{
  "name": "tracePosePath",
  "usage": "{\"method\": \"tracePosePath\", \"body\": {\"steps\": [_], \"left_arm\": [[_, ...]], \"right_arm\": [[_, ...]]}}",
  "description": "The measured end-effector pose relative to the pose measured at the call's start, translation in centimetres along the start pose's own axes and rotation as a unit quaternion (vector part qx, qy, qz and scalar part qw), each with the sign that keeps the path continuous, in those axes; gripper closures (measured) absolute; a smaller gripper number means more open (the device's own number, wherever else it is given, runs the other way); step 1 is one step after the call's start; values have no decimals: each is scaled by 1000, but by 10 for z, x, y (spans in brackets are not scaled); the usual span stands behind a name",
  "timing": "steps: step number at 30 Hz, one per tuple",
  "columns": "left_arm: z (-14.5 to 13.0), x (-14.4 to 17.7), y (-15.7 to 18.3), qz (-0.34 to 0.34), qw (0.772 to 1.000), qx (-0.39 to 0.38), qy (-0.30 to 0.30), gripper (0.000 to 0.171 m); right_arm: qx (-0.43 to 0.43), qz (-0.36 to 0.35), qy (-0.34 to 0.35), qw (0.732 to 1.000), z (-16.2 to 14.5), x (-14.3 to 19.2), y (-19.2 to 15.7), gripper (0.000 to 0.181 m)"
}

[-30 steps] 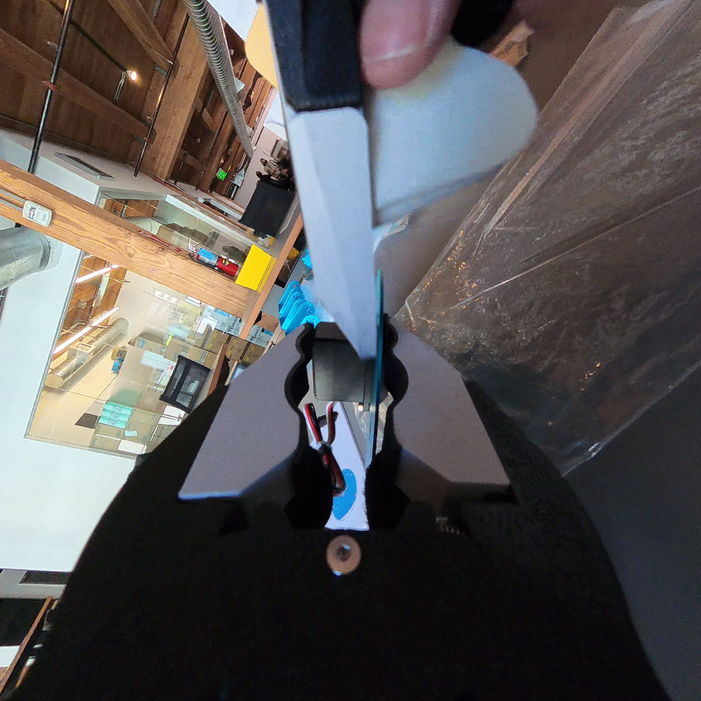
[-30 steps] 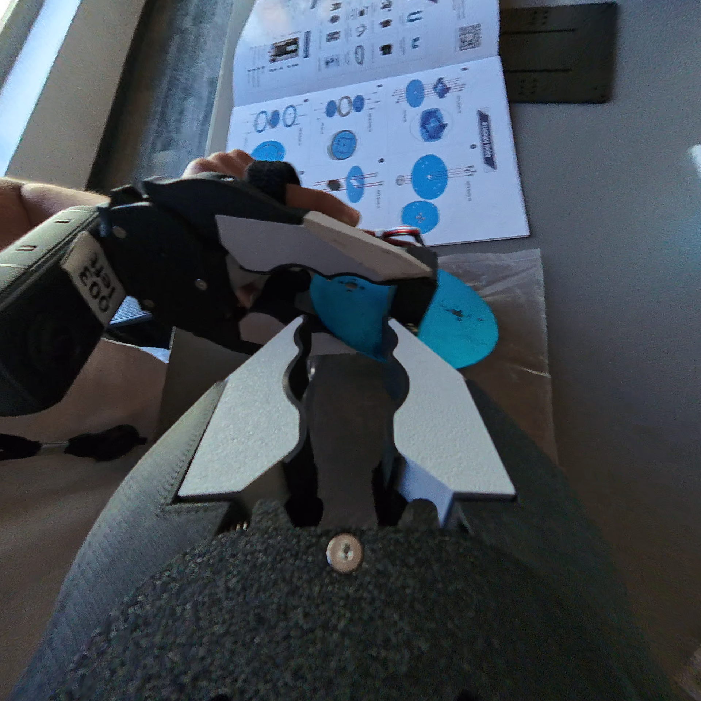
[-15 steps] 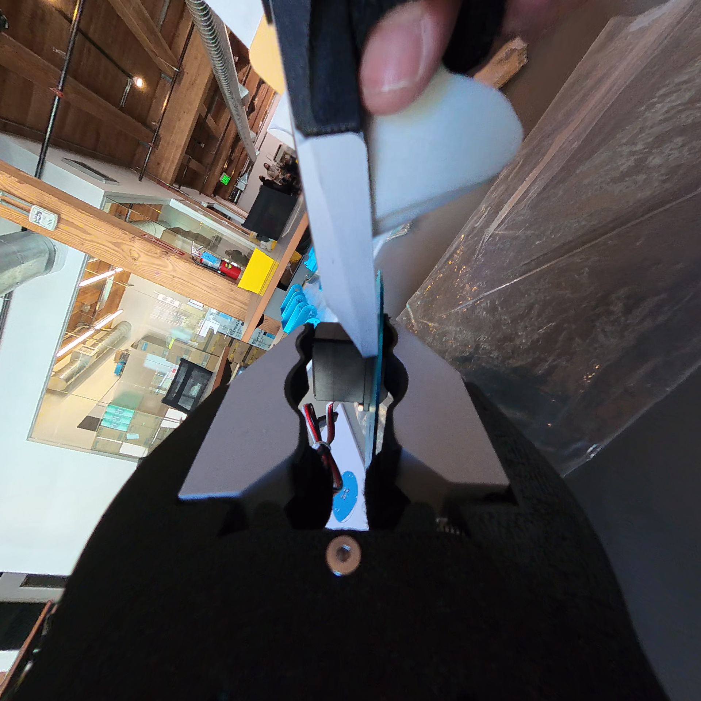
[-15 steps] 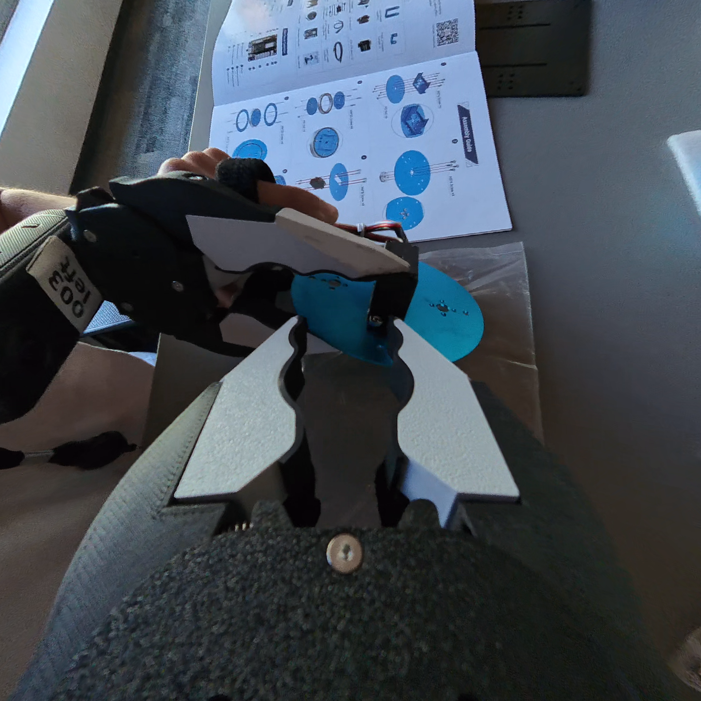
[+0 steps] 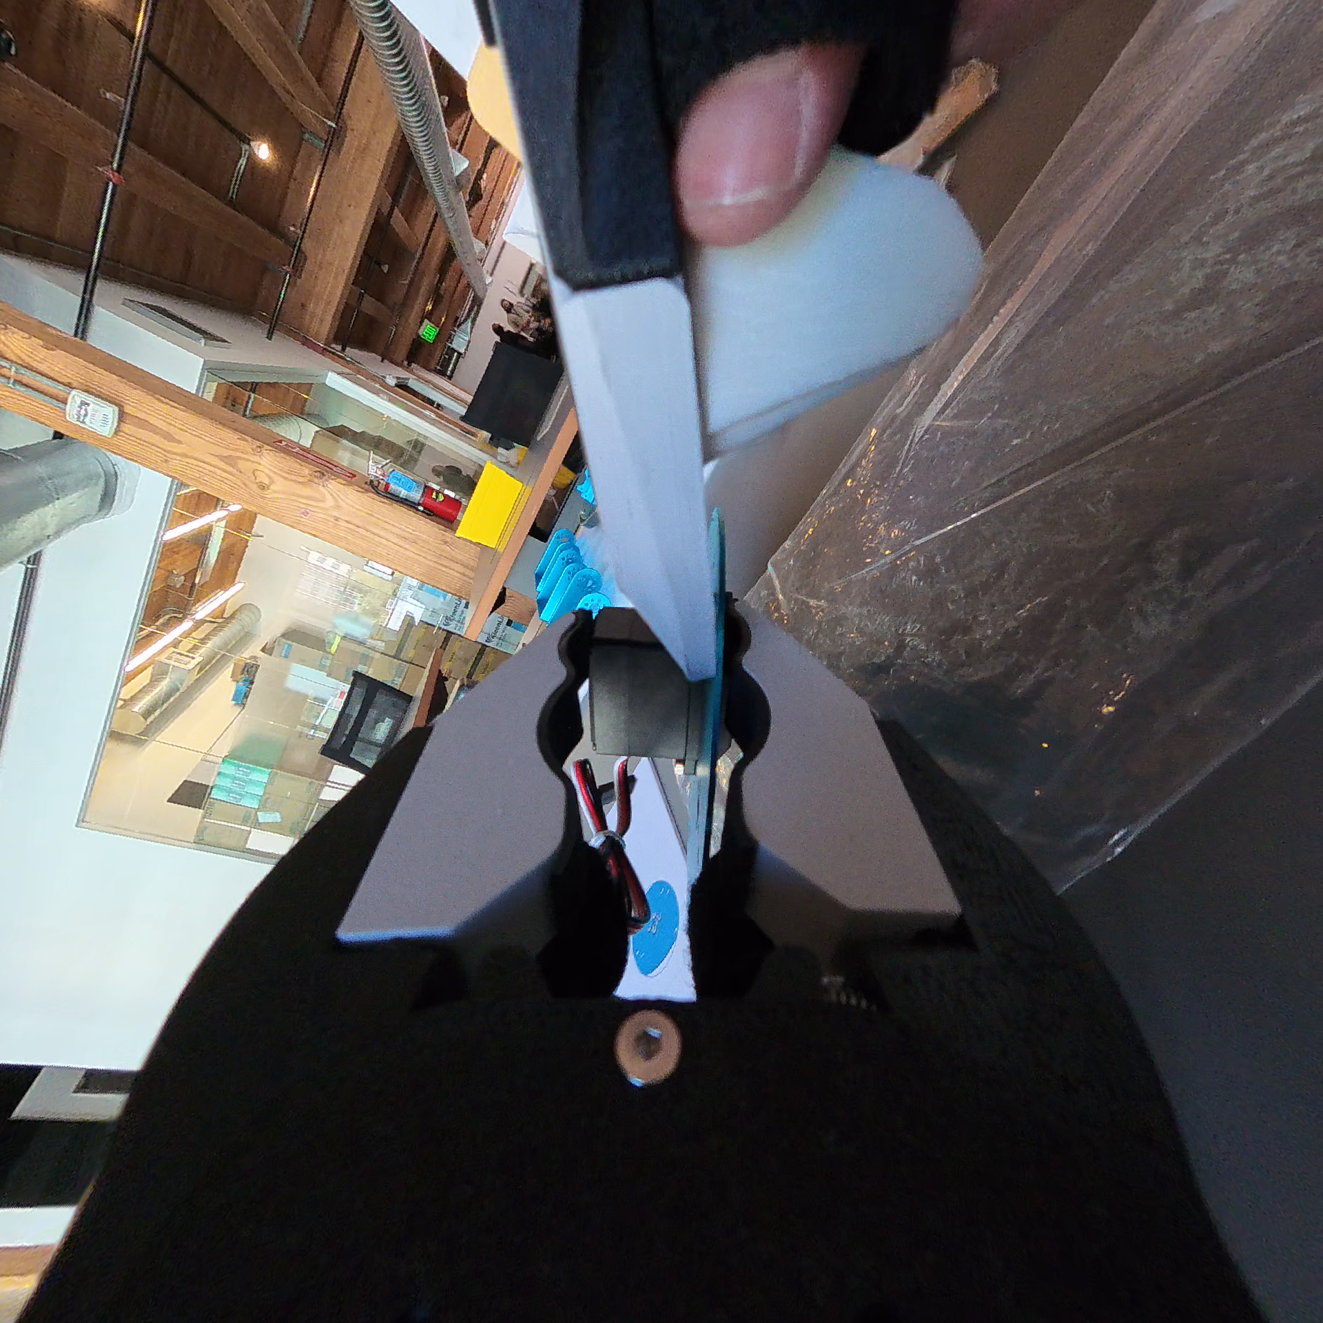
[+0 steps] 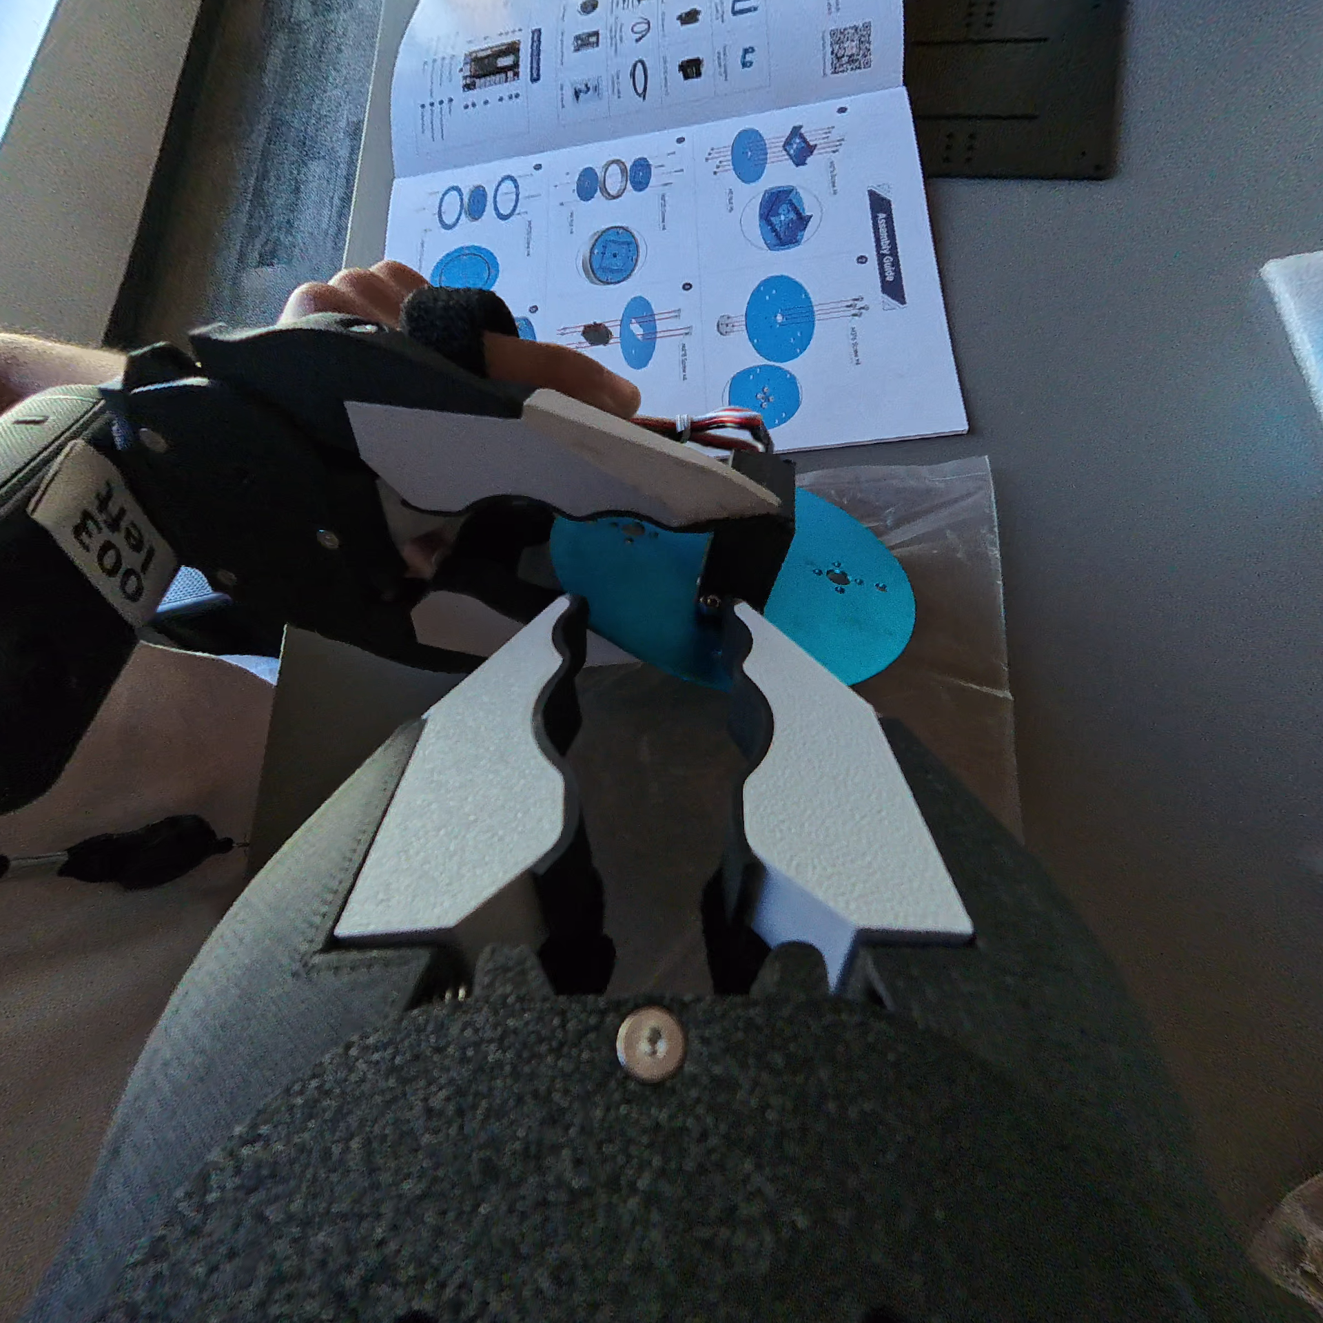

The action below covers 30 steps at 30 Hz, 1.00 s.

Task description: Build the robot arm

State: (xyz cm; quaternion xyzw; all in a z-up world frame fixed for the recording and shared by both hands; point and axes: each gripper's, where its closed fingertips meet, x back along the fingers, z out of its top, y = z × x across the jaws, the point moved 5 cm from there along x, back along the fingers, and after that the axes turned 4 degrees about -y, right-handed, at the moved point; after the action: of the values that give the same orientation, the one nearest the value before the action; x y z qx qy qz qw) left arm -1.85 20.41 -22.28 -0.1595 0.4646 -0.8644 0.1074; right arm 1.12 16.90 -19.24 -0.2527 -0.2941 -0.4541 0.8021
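My left gripper (image 5: 655,630) is shut on a small black servo motor (image 5: 630,694) with a thin blue disc (image 5: 716,573) fixed to its side, seen edge-on. Red, white and black wires (image 5: 608,823) hang from the servo. In the right wrist view the left gripper (image 6: 752,544) comes in from the left, holding the servo (image 6: 752,565) and blue disc (image 6: 630,601) above the table. My right gripper (image 6: 655,616) is open, its jaws apart on either side of the disc's lower edge. One of its white fingers (image 5: 637,465) reaches down to the servo in the left wrist view.
A second blue disc (image 6: 845,594) lies on a clear plastic bag (image 6: 945,644), also in the left wrist view (image 5: 1074,573). An open assembly booklet (image 6: 787,215) lies beyond it, with a black perforated plate (image 6: 1016,93) at the far right. The table is grey (image 6: 1145,573).
The right gripper has stayed around the held disc with small shifts of view. The left gripper keeps its hold on the servo and disc, tilted a little more.
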Motion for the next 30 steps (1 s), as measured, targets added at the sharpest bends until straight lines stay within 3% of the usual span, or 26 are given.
{"method": "tracePosePath", "body": {"steps": [8,10,11,12,13,14,16,21,30], "left_arm": [[1,0,5,-9,1000,-12,-3,136],[2,1,5,-4,1000,-13,-2,136],[1,0,3,-1,1000,-10,-4,136],[0,0,2,0,1000,-8,-7,136],[0,0,0,0,1000,-5,-5,135],[0,0,0,1,1000,-4,-3,136],[3,2,-1,6,1000,-5,1,136],[5,3,1,10,1000,-15,3,136],[3,4,2,18,999,-29,-16,136]], "right_arm": [[-20,-77,-28,996,-5,-4,1,159],[-32,-56,-29,998,-5,-1,-1,158],[-37,0,-21,999,-4,2,-10,178],[-61,66,3,996,3,6,-20,171],[-78,71,9,994,5,8,-19,167],[-72,30,-4,997,3,9,-9,157],[-53,-29,-6,998,3,14,5,157],[-47,-40,-34,998,-1,6,4,151],[-59,-64,-28,996,-1,-3,2,159]]}}
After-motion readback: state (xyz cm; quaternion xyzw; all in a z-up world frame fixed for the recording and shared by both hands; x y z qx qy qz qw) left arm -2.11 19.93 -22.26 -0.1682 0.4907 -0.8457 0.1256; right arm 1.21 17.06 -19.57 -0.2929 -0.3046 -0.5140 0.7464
